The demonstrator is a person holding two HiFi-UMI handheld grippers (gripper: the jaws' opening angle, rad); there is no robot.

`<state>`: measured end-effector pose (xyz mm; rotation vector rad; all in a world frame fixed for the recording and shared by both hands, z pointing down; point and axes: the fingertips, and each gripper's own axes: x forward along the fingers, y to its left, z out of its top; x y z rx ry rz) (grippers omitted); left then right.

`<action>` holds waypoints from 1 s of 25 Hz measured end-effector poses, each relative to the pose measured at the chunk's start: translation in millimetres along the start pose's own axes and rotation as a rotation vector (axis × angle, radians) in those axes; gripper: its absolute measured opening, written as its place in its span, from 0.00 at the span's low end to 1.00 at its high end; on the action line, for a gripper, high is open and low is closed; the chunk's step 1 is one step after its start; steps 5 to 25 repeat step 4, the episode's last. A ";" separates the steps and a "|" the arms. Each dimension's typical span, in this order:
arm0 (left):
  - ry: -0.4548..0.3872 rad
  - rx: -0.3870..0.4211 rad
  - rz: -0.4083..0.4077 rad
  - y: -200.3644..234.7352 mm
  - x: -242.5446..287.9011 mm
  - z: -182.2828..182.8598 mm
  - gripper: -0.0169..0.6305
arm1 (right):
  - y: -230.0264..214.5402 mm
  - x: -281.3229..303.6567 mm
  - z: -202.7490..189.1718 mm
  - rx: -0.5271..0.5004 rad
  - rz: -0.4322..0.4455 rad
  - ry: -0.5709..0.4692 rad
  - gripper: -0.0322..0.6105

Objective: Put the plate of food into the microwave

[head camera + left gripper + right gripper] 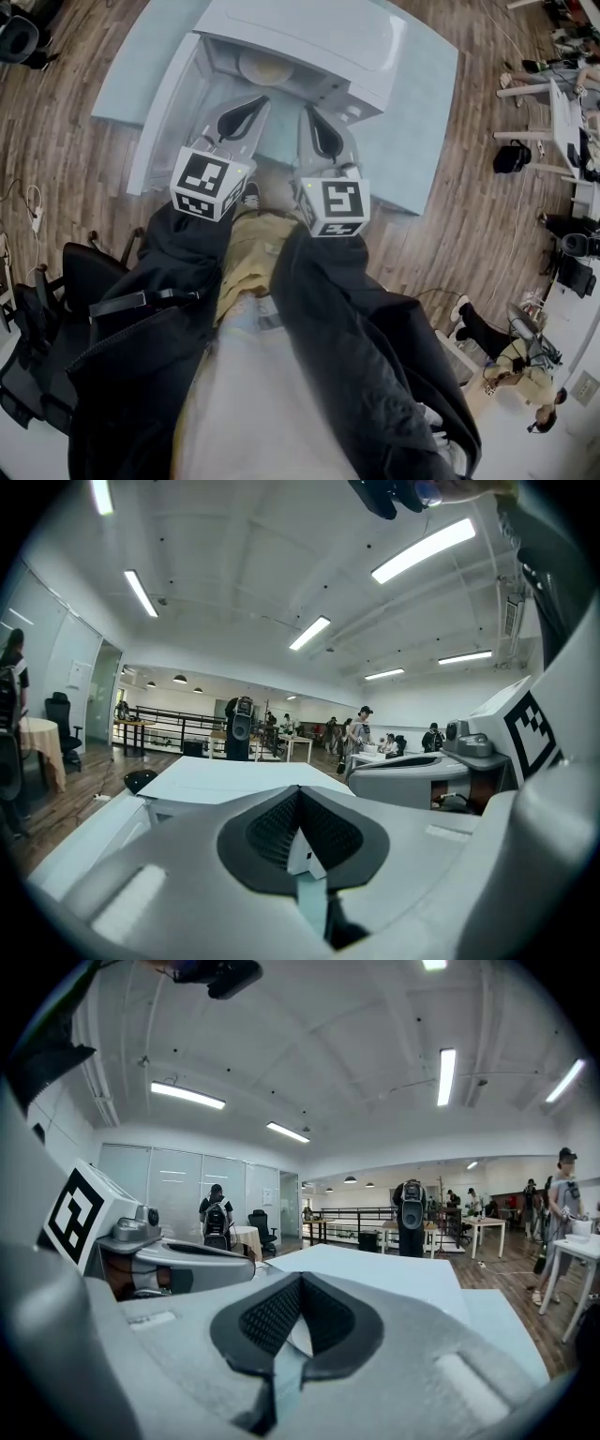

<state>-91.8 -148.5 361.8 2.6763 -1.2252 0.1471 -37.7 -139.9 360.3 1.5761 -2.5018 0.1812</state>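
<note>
The plate (267, 67) shows only as a pale tan arc inside the microwave (309, 37). The microwave's roof covers its far part, and what food lies on it cannot be told. In both gripper views the grippers' own bodies block the microwave's inside, so the plate is hidden there. The hands holding the left gripper (261, 97) and right gripper (307, 107) are hidden under the marker cubes (211, 183) and black sleeves (169, 281). A black chair (56, 281) runs off the left edge. The background people (361, 726) are too small to make out.
</note>
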 end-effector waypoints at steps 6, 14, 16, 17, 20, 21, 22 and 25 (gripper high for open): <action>0.003 -0.003 0.002 3.0 -4.3 -1.6 0.02 | 6.0 1.2 -1.5 -0.004 0.007 0.006 0.04; 0.003 -0.003 0.002 3.0 -4.3 -1.6 0.02 | 6.0 1.2 -1.5 -0.004 0.007 0.006 0.04; 0.003 -0.003 0.002 3.0 -4.3 -1.6 0.02 | 6.0 1.2 -1.5 -0.004 0.007 0.006 0.04; 0.003 -0.003 0.002 3.0 -4.3 -1.6 0.02 | 6.0 1.2 -1.5 -0.004 0.007 0.006 0.04; 0.003 -0.003 0.002 3.0 -4.3 -1.6 0.02 | 6.0 1.2 -1.5 -0.004 0.007 0.006 0.04; 0.003 -0.003 0.002 3.0 -4.3 -1.6 0.02 | 6.0 1.2 -1.5 -0.004 0.007 0.006 0.04; 0.003 -0.003 0.002 3.0 -4.3 -1.6 0.02 | 6.0 1.2 -1.5 -0.004 0.007 0.006 0.04; 0.003 -0.003 0.002 3.0 -4.3 -1.6 0.02 | 6.0 1.2 -1.5 -0.004 0.007 0.006 0.04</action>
